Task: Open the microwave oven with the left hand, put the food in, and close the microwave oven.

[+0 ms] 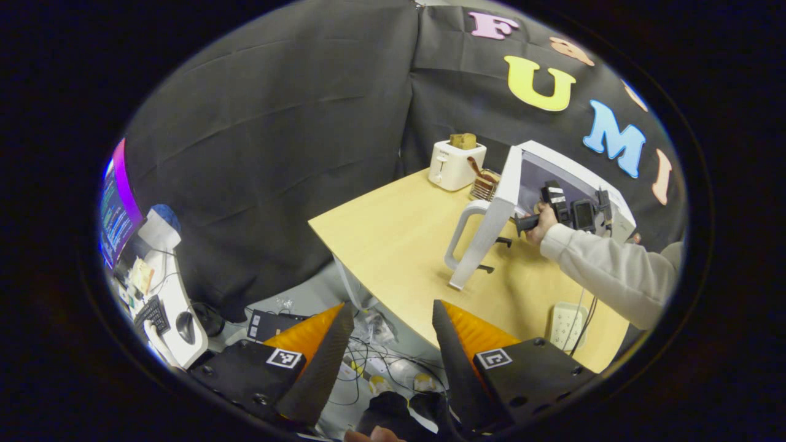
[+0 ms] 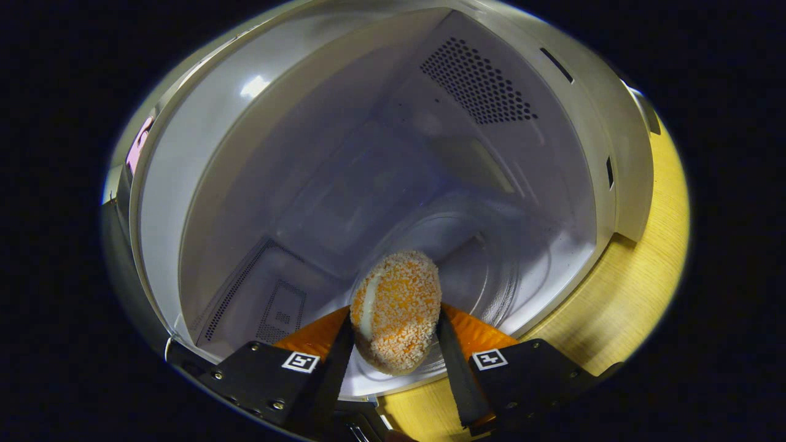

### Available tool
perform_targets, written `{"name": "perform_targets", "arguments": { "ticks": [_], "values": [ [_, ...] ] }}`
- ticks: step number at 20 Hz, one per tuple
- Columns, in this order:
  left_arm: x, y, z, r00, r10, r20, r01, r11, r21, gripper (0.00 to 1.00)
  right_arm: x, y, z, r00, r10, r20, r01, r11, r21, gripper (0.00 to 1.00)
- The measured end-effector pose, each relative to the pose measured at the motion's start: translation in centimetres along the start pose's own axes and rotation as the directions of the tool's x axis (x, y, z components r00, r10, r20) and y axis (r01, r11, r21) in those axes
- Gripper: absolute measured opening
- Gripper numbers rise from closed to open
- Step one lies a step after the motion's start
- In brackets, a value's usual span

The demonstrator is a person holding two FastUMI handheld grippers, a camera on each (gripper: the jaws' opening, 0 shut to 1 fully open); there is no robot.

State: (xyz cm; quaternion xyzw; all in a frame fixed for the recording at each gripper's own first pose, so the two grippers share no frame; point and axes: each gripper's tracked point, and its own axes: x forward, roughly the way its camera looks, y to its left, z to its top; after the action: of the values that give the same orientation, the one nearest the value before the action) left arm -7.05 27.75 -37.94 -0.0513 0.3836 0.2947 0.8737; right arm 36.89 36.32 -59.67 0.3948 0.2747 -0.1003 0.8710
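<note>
Inside microwave (image 2: 381,153), right gripper (image 2: 393,325) clamps food (image 2: 396,310).

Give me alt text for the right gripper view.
The right gripper holds a round, crumb-coated orange food piece between both fingers, inside the open white microwave oven, over its clear glass turntable. A light wooden table shows at right.

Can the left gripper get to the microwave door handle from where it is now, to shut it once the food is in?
Probably yes. The left gripper is open and pulled back off the table; the door handle faces it with nothing between. The sleeve reaches in behind the door.
</note>
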Motion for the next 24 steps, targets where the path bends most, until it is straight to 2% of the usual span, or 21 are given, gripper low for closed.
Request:
{"name": "perform_targets", "arguments": {
  "ticks": [2,3,4,5,9,14,15,16,18,23,24],
  "values": [
    [0.0,-0.4,0.1,1.000,-0.010,0.004,0.010,1.000,0.002,0.88,-0.7,-0.1,0.0,1.000,-0.007,-0.021,0.007,1.000,-0.021,0.78],
    [0.1,-0.6,0.1,1.000,-0.015,0.009,0.015,1.000,0.005,0.92,-1.0,0.1,0.4,1.000,-0.003,-0.008,0.003,0.999,-0.039,0.79],
    [0.1,-0.7,0.4,1.000,-0.020,0.016,0.020,1.000,0.005,0.88,-1.0,0.0,0.8,1.000,-0.004,0.005,0.005,0.998,-0.056,0.84],
    [-0.2,-0.9,0.5,0.999,-0.025,0.021,0.025,1.000,0.006,0.88,-1.3,-0.1,1.0,1.000,-0.007,0.001,0.007,0.998,-0.062,0.98],
    [-0.9,-0.4,1.0,0.998,-0.032,0.054,0.032,0.999,0.004,0.88,-2.7,-0.1,0.5,0.998,0.007,-0.061,-0.013,0.995,-0.096,0.98],
    [-0.5,0.7,2.4,0.991,-0.079,0.109,0.081,0.997,-0.016,0.88,-7.1,0.3,1.6,0.992,0.068,-0.110,-0.089,0.976,-0.199,0.98],
    [-0.2,1.0,2.6,0.989,-0.094,0.117,0.096,0.995,-0.014,0.88,-8.3,0.3,1.7,0.988,0.081,-0.132,-0.109,0.969,-0.224,0.98],
    [0.0,1.5,2.9,0.987,-0.107,0.120,0.109,0.994,-0.012,0.83,-9.6,-0.2,1.8,0.986,0.076,-0.151,-0.114,0.958,-0.263,0.98],
    [0.5,2.2,3.7,0.980,-0.142,0.142,0.145,0.989,-0.008,0.88,-12.5,-1.3,2.1,0.982,0.053,-0.179,-0.112,0.933,-0.341,0.98],
    [2.5,3.4,5.0,0.946,-0.264,0.187,0.268,0.963,0.001,0.87,-21.0,-2.1,3.3,0.967,0.090,-0.239,-0.195,0.864,-0.464,0.98],
    [3.3,3.6,5.1,0.939,-0.288,0.186,0.291,0.957,0.012,0.83,-22.8,-2.5,3.6,0.964,0.095,-0.248,-0.207,0.852,-0.481,0.98]
  ]
}}
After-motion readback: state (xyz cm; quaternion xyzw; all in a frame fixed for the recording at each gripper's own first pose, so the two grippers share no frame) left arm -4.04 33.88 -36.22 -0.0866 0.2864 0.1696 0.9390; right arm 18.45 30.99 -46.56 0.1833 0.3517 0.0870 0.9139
